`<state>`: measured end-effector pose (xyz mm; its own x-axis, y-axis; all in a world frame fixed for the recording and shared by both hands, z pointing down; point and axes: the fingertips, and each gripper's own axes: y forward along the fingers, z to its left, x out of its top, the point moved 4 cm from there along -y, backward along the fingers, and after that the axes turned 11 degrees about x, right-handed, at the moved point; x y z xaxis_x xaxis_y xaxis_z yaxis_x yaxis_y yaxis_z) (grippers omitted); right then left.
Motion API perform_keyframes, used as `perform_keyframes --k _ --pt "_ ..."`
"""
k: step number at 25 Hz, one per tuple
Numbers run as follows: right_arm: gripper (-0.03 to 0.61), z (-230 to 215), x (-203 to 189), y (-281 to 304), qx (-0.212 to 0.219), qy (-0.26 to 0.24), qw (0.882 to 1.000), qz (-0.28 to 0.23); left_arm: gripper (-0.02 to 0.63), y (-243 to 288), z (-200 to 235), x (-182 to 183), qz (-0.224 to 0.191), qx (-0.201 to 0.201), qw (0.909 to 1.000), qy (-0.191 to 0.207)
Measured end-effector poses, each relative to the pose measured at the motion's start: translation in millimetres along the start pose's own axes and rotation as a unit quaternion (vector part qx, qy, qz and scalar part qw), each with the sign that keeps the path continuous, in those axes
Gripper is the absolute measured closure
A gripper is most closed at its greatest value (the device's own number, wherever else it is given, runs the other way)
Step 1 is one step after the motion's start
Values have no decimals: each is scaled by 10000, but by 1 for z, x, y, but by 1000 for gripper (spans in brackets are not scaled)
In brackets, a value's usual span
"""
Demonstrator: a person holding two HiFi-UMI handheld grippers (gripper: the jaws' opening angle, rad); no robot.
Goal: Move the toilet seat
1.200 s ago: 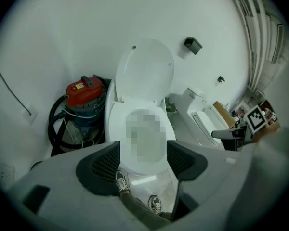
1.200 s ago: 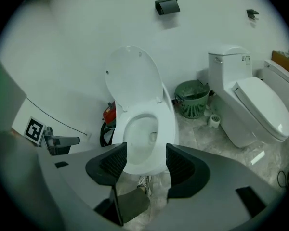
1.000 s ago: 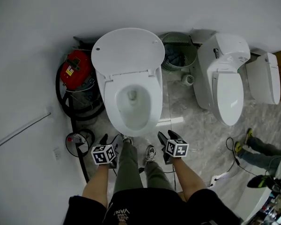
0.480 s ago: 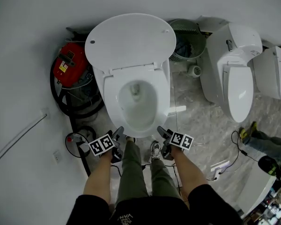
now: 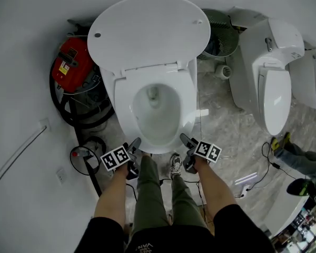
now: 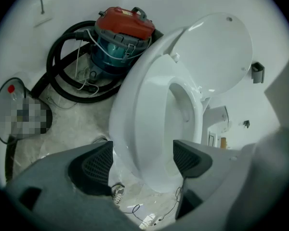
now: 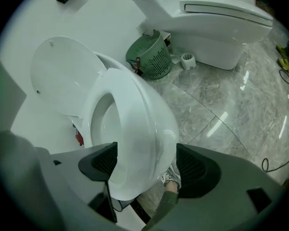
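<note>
A white toilet stands in the middle of the head view with its lid (image 5: 147, 30) raised against the wall and the seat (image 5: 125, 107) lying flat on the bowl. My left gripper (image 5: 132, 144) hangs at the bowl's front left and my right gripper (image 5: 185, 140) at its front right. Both are open, and their jaws have just been opening. In the left gripper view the seat's front rim (image 6: 144, 129) shows beyond the left gripper (image 6: 142, 152), with the pads off it. In the right gripper view the rim (image 7: 139, 129) likewise lies past the right gripper (image 7: 145, 153), untouched.
A red vacuum cleaner (image 5: 71, 67) with a black hose sits left of the toilet, and a green basket (image 5: 221, 36) stands behind it on the right. Two more white toilets (image 5: 271, 83) stand at the right. Cables (image 5: 268, 157) and another person's feet (image 5: 284, 144) lie beyond.
Both grippers have dropped toward the front of the bowl, rolled and spread their jaws. The toilet fills more of the head view than before.
</note>
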<state>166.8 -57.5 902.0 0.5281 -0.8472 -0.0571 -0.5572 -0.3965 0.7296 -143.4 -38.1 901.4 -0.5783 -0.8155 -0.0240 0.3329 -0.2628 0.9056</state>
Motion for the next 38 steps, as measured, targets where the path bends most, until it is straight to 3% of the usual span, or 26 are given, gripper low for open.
perform_keyframes --k 7,13,14,16,17,22,29,33,38 --pt "205 14 -3 18 232 66 9997 -77 224 12 -13 -6 31 -336 9994 -101" --pt "156 23 0 14 385 269 9989 -25 212 9 -24 -6 26 -351 9982 -476" --pt "164 23 0 12 360 269 9990 40 217 8 -23 -5 12 -348 9979 -545" --pt "278 22 0 6 304 203 9992 159 255 4 -20 -4 -36 -288 9977 -616" --pt "305 21 0 3 308 153 9992 191 288 2 -18 -5 -73 -259 9977 -623" --pt "334 24 0 -9 470 148 9987 119 311 -9 -20 -7 -203 -400 9965 -708" --pt "301 48 2 -38 1163 471 9920 -151 339 -39 -28 -7 -334 -682 9949 -667" --pt "299 64 5 -58 1457 450 9881 -214 341 -62 -37 -6 -532 -1005 9898 -855" --pt "299 90 8 -81 1913 335 9805 -309 365 -89 -46 -3 -792 -1183 9866 -801"
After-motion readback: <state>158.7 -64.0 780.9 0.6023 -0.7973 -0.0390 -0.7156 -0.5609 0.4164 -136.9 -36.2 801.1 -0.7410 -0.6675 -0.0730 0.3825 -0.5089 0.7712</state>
